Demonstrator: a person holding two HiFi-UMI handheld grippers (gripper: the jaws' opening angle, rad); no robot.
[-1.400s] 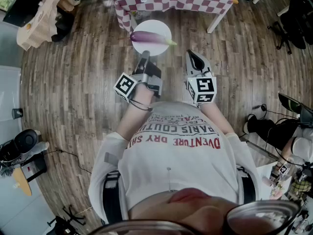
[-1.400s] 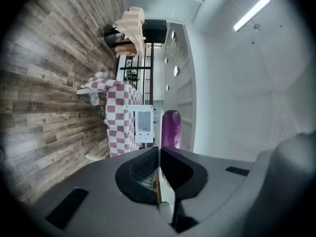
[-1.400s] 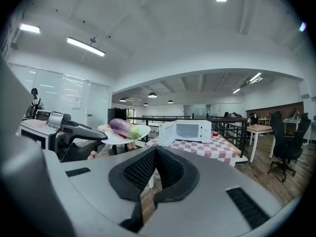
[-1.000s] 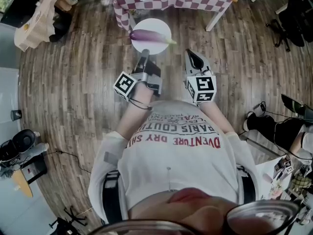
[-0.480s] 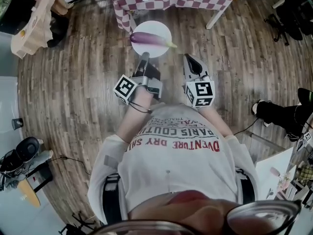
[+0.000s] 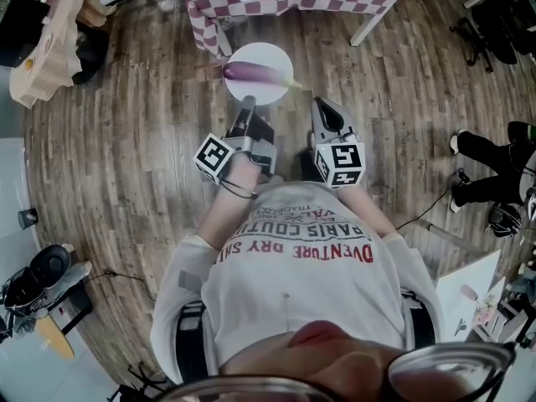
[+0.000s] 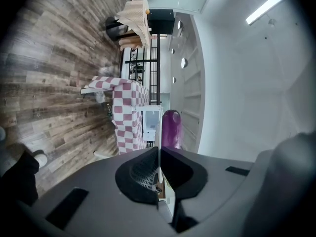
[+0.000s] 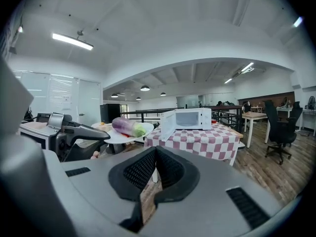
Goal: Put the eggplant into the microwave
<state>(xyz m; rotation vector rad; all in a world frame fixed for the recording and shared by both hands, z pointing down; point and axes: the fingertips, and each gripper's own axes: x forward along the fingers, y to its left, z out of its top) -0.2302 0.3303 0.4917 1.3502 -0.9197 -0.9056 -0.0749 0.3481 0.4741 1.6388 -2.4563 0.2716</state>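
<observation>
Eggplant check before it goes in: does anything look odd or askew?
The eggplant lies loose on a white plate held in mid-air only by the left gripper pinching its rim; its green end overhangs the edge.

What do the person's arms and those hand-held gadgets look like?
The left gripper and right gripper are grey, wedge-shaped, with black ribbed pads. Each carries a white cube printed with black square markers. A thin dark cable loops behind the left one. The sleeves are white.
</observation>
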